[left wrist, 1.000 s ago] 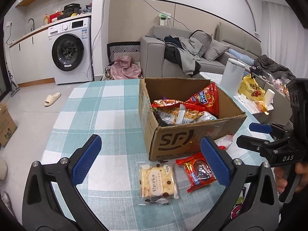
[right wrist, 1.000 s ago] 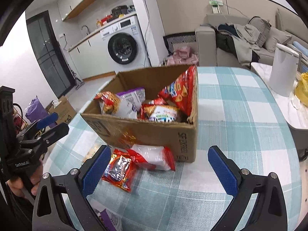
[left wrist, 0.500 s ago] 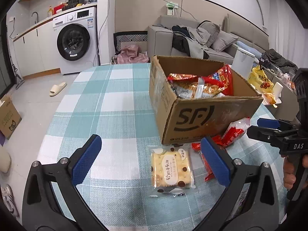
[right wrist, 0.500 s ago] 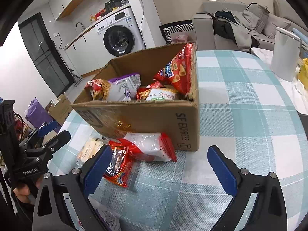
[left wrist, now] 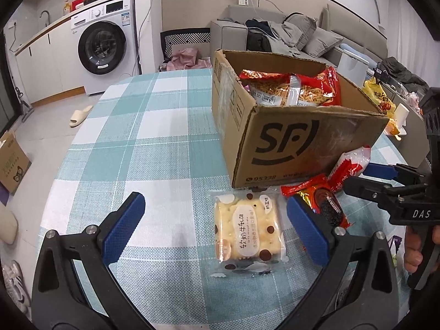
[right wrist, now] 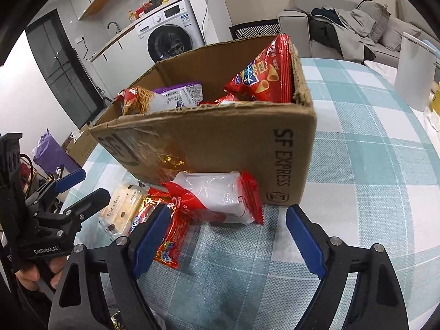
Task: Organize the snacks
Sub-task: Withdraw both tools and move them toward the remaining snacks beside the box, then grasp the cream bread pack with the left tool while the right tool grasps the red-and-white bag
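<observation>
Both grippers, left gripper point(left wrist: 211, 224) and right gripper point(right wrist: 228, 236), are hovering with jaws spread wide, holding nothing. Three loose snack packets are lying on the checked surface point(left wrist: 154, 148) beside the brown cardboard box point(left wrist: 297, 143): yellow biscuit packet point(left wrist: 247, 229), red-and-white packet point(right wrist: 220, 196), red foil packet point(left wrist: 320, 200).

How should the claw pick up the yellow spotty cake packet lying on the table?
The flat, square yellow spotted cake packet lies face up on the checked tablecloth, just before the open left claw. Probably best to come from above and pinch its two long side edges, since it lies too flat for a grip from the side.
</observation>
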Motion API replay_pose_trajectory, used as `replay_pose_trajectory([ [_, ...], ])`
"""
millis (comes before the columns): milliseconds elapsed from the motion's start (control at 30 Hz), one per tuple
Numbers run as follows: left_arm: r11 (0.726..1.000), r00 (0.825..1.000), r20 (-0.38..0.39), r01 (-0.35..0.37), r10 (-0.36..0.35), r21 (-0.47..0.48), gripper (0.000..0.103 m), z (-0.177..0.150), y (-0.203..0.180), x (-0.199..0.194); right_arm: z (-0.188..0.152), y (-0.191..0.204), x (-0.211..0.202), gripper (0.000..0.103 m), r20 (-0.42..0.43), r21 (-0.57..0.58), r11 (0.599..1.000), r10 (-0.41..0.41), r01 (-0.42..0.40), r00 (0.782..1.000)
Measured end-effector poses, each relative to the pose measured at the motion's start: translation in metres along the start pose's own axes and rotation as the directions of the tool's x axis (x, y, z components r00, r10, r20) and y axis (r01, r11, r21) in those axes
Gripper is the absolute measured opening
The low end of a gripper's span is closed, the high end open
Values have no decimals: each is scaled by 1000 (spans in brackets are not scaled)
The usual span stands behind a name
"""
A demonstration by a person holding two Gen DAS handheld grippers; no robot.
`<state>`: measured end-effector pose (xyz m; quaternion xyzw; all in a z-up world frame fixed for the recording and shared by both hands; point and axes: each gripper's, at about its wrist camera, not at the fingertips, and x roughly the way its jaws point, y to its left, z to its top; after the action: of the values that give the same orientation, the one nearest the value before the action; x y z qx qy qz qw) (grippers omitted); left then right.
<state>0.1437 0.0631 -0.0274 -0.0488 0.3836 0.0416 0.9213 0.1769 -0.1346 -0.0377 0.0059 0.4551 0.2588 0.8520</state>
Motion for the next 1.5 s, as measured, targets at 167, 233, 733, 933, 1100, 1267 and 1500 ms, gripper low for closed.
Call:
replay_pose_trajectory([
  [167,1000,999,-33,-1,1,10,103,-2,-3,4,0,3,3,84,5,1,1000,-2,2,1000],
  [233,1000,999,-44,2,-2,4,103,-2,-2,7,0,4,3,83,8,2,1000,-1,1,1000],
  [733,999,996,-88,7,-3,37,103,-9,-10,23,1,0,7,70,21,5,997,-80,80,997],
  [933,999,994,-110,4,2,53,103,-13,-11,32,-1,2,6,62,22,-10,996,-87,87,996],
  [1100,998,992,-129,1,7,60,103,-15,-11,37,-3,4,5,56,24,-20,996,-91,91,996],
  [1267,998,990,-137,25,-16,64,97,-16,-11,38,-3,6,1,54,33,-28,996,-80,81,996],
  [1500,995,987,-153,60,-47,81,68,-19,-16,39,-1,9,-7,54,49,-35,997,-63,65,997],
])
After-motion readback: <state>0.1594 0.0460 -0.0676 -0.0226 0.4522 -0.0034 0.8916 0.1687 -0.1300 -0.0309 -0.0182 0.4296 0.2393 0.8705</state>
